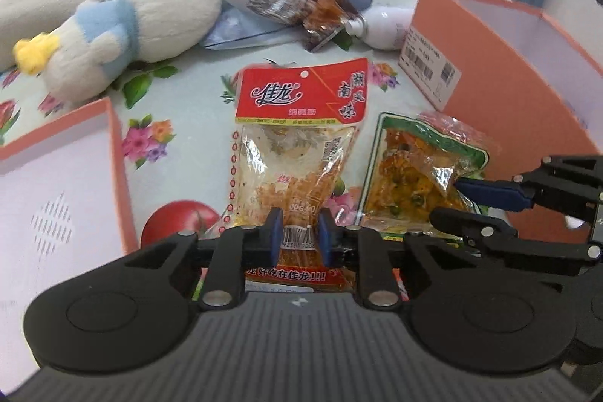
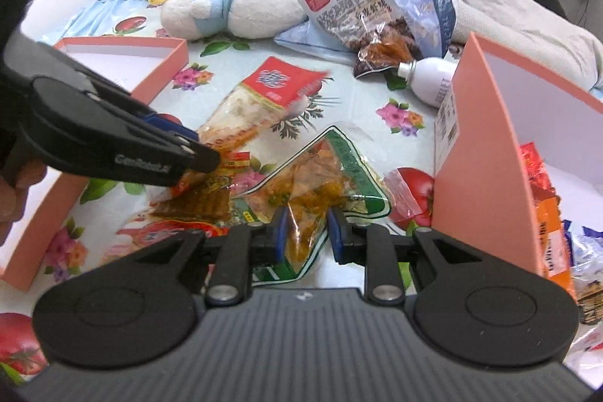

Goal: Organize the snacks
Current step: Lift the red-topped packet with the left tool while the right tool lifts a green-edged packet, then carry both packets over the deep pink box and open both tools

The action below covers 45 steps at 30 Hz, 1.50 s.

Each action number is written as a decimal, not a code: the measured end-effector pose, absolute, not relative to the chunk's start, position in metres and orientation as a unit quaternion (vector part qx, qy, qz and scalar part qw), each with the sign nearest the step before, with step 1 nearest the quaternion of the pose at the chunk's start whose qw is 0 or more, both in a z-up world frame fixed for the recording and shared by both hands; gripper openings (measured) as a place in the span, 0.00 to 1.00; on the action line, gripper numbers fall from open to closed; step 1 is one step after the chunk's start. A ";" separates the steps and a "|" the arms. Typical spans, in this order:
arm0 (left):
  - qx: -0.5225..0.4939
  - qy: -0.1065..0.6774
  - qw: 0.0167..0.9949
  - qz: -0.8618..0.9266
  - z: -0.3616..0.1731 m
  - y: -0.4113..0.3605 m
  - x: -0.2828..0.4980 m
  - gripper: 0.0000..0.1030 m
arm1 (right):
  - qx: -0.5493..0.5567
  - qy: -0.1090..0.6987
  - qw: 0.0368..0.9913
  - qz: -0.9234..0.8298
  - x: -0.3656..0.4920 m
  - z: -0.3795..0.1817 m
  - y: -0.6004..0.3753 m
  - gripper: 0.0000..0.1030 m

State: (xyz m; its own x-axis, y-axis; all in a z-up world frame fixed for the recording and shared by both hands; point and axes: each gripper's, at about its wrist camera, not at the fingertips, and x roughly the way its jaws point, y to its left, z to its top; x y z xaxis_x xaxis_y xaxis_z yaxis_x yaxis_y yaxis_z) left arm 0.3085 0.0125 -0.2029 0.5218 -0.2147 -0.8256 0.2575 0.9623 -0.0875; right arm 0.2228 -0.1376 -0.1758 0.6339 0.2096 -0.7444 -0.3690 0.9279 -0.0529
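**Both grippers gripping packets, box on the right**

On the flowered bedsheet (image 1: 196, 153), the left gripper (image 1: 299, 236) has its blue pads pinched on the near end of the red-topped snack packet (image 1: 297, 138), right at the barcode. The packet's long axis runs straight away from the gripper toward the plush toy (image 1: 124, 32), its red header at the far end.

The right gripper (image 2: 307, 228) is likewise narrowed on a fold of the green-edged snack packet (image 2: 320, 176), which lies just beside the red-topped one, on its right.

The tall pink box (image 2: 486, 157), already holding several snacks, stands close to the right of the green-edged packet, so the right hand is the nearer to it. The shallow pink lid (image 1: 56, 183) lies at the left, next to the left gripper. Judging by this layout, the green packet has the shorter trip into the box; the red one must cross over it.
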 end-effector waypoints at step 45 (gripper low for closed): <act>-0.127 0.416 0.895 -0.096 -0.100 -0.022 0.209 0.10 | -0.090 0.322 0.934 0.123 0.153 -0.063 -0.191 0.24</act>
State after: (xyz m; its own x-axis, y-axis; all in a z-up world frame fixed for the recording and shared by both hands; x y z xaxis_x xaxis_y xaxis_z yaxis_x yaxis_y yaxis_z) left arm 0.2090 -0.0221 -0.0995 0.6351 -0.2782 -0.7206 0.0660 0.9490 -0.3082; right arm 0.1526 -0.1910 -0.0627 0.7623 0.1722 -0.6239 -0.2883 0.9534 -0.0890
